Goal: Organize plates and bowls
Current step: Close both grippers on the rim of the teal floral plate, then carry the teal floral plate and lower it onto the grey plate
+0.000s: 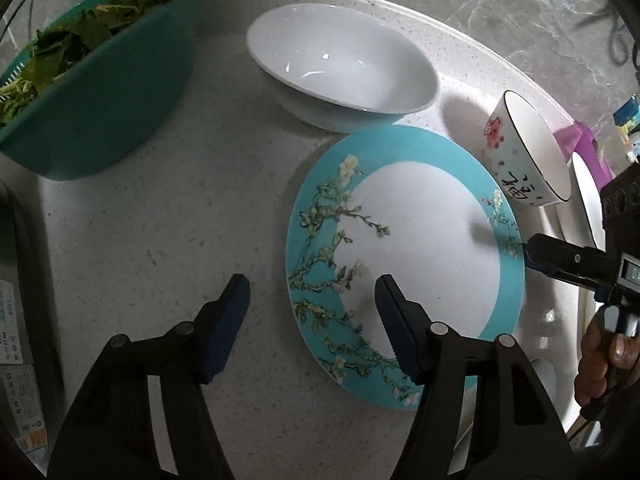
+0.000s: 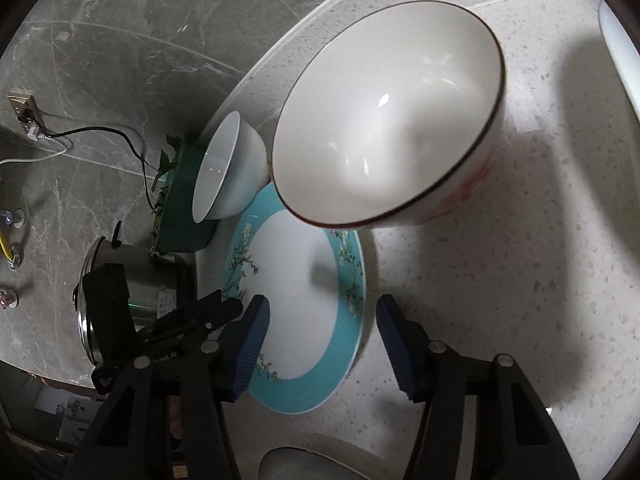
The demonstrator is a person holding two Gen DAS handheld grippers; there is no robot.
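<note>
counter: pale speckled stone carrying all the dishes; its curved edge runs behind them.
green basin: full of leafy greens, at the far left of the left wrist view, well apart from the plate.
plate: turquoise rim with blossom branches, lying flat on the counter. Being round it has no long axis, so any stretch of rim would serve for a grip.
white bowl: upright just behind the plate, their rims close or touching; I cannot tell which.
flowered bowl: upright at the plate's far right side, its rim overhanging the plate's edge in the right wrist view.
left tool: jaws half spread and empty, straddling the plate's near left rim, one pad above the plate and one above bare counter, pressing on nothing.
right tool: jaws half spread and empty, straddling the opposite rim, one pad over the plate's white centre, the other over the counter.
deciding relation: both tools sit at the plate, on opposite edges, about equally near; the plate lies directly ahead and below each, so I judge it the likely next pick.
</note>
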